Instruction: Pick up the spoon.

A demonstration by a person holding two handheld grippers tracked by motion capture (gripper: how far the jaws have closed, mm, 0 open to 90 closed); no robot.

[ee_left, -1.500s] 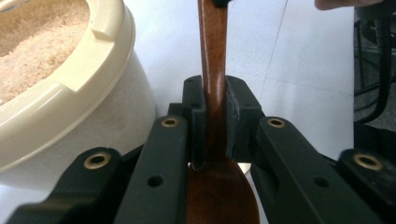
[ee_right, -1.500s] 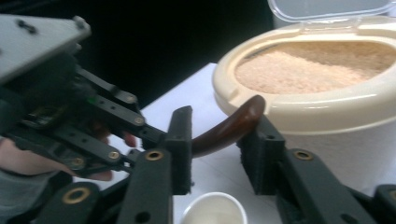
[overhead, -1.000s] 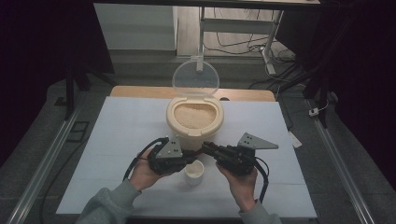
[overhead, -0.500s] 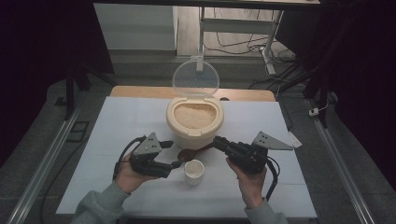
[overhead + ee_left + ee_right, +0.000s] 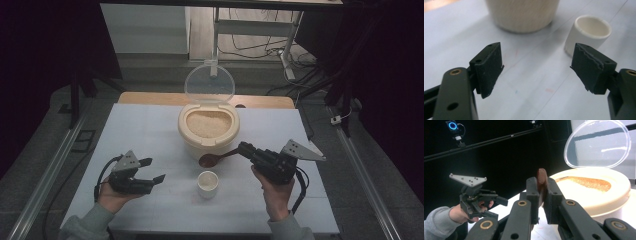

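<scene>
white table point(image 5: 150, 125) fills the frame centre. lower left: left gripper point(image 5: 152, 171), jaws spread, empty. lower centre: white cup point(image 5: 208, 183). right of it: right gripper point(image 5: 243, 148), jaws pinching brown spoon point(image 5: 212, 159). beyond, upper centre: open rice container point(image 5: 208, 128).

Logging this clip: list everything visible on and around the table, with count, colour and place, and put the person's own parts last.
Rice container: one, cream, centre of the table, filled with rice.
Lid: one, clear, hinged open and standing upright behind the container.
Cup: one, white, in front of the container, upright.
Spoon: one, brown wooden, bowl between container and cup, handle clamped in the right gripper.
Table: one, white top.
Cables: several, dark, on the floor beyond the table.
Left gripper: one, black, jaws open, left of the cup.
Right gripper: one, black, shut on the spoon handle.
Hands: two, grey sleeves, at the near edge.
</scene>
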